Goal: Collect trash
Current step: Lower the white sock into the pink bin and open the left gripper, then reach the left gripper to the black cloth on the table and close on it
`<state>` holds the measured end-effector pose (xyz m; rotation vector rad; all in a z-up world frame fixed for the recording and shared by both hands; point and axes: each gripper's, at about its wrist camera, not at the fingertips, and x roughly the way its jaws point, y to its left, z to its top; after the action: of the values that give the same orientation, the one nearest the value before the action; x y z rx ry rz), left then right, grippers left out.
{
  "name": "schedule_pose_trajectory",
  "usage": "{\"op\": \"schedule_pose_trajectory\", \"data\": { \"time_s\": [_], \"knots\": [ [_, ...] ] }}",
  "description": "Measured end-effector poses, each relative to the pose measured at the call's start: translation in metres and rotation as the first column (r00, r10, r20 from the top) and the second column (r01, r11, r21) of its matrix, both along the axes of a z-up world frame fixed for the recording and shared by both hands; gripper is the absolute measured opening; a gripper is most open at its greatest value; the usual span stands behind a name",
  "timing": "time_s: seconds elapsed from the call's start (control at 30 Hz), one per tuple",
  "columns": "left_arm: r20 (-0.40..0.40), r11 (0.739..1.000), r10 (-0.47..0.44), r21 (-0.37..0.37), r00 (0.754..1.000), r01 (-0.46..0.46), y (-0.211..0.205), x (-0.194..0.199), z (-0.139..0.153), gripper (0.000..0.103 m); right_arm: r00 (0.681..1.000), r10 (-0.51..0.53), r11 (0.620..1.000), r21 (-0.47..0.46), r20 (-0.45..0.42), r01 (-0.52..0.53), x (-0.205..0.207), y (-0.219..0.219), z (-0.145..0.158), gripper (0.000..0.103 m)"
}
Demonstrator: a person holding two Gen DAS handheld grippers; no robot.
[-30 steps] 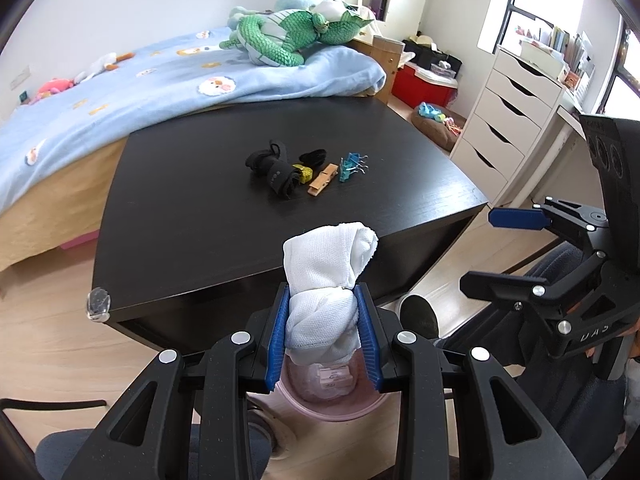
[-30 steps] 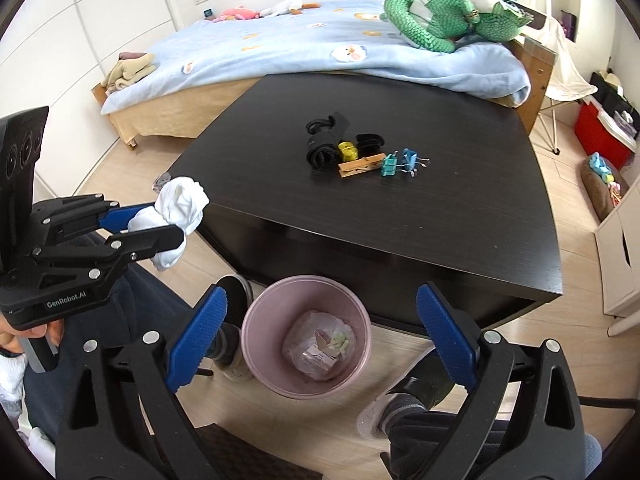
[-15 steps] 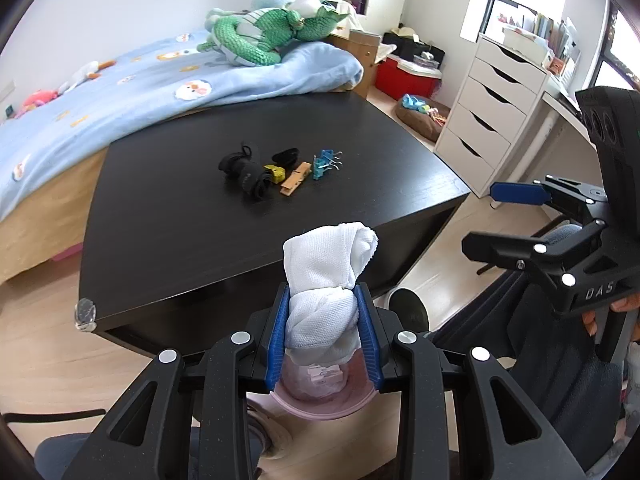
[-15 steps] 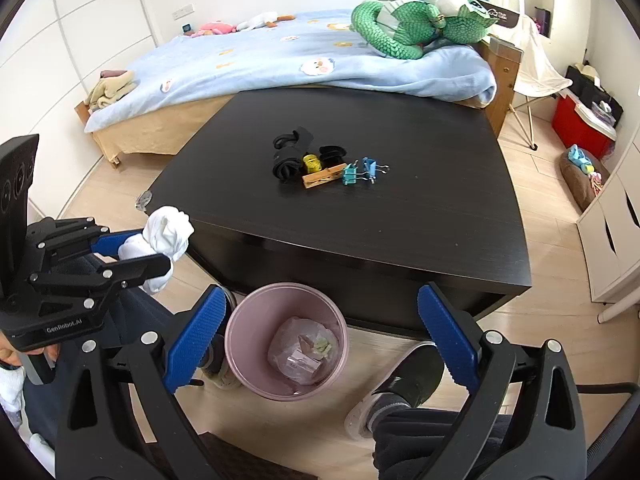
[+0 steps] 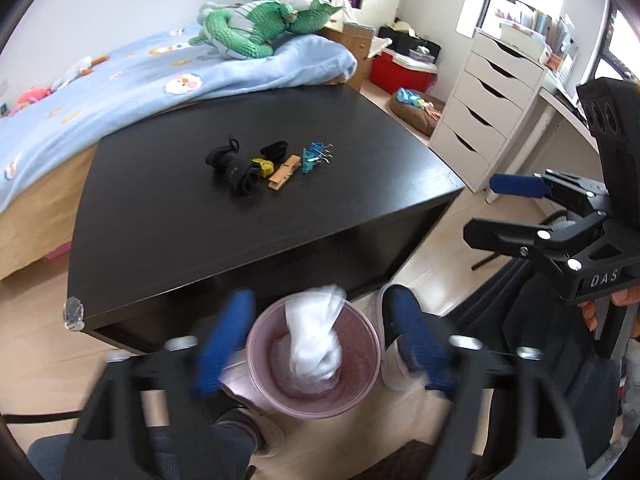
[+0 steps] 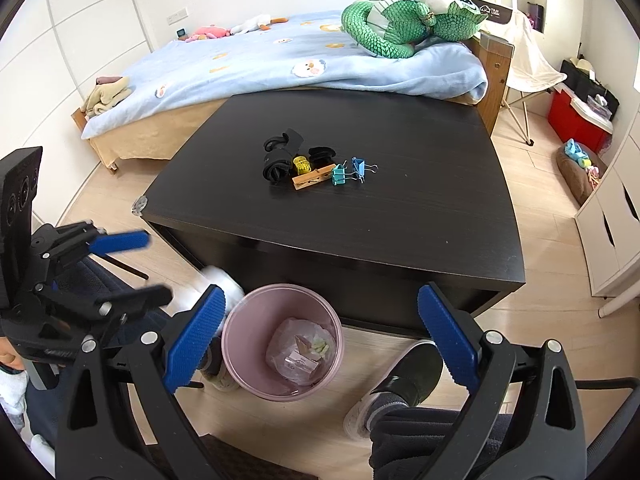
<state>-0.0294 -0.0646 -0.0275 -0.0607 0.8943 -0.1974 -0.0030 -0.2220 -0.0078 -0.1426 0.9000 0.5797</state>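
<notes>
A white crumpled wad (image 5: 318,340) is falling, blurred, over the pink trash bin (image 5: 360,396) on the floor by the black table. My left gripper (image 5: 320,350) is open above the bin, its blue pads spread wide. In the right wrist view the wad (image 6: 222,280) is a blur just left of the bin (image 6: 236,344), below the open left gripper (image 6: 132,268). My right gripper (image 6: 320,334) is open and empty over the bin, which holds a plastic bag with scraps (image 6: 302,350).
The black table (image 6: 400,208) carries a black strap bundle (image 6: 278,160), a yellow item, a wooden clothespin (image 6: 312,178) and two binder clips (image 6: 352,170). A bed with a green plush lies behind, white drawers (image 5: 488,116) at right. Shoes stand beside the bin.
My left gripper has opened and let go of the white wad, which now drops toward the pink bin. Both grippers have drawn slightly back from the table.
</notes>
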Motion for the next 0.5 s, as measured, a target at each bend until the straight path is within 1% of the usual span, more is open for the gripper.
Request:
{"op": "schedule_pose_trajectory", "data": {
  "time_s": [0.07,0.13,0.3,0.5],
  "knots": [
    [0.010,1.000,0.016,0.007,1.000,-0.017,0.002,-0.001,0.000,0.091,1.000,0.001,1.000,-0.001,-0.003,-0.001,0.001,0.000,-0.001,0.096],
    [0.001,0.999,0.037,0.013,0.999,-0.037,0.005,0.001,-0.001,0.095,1.000,0.002,1.000,-0.003,-0.004,-0.002,0.001,0.002,-0.002,0.096],
    [-0.023,0.997,0.079,-0.017,0.997,-0.079,0.016,0.001,-0.003,0.095,1.000,0.004,1.000,-0.001,-0.002,-0.004,0.001,0.004,-0.002,0.098],
    [-0.020,0.996,0.089,-0.029,0.996,-0.090,0.020,0.002,-0.003,0.095,1.000,0.012,1.000,-0.001,-0.009,-0.012,0.002,0.007,-0.004,0.099]
  ]
}}
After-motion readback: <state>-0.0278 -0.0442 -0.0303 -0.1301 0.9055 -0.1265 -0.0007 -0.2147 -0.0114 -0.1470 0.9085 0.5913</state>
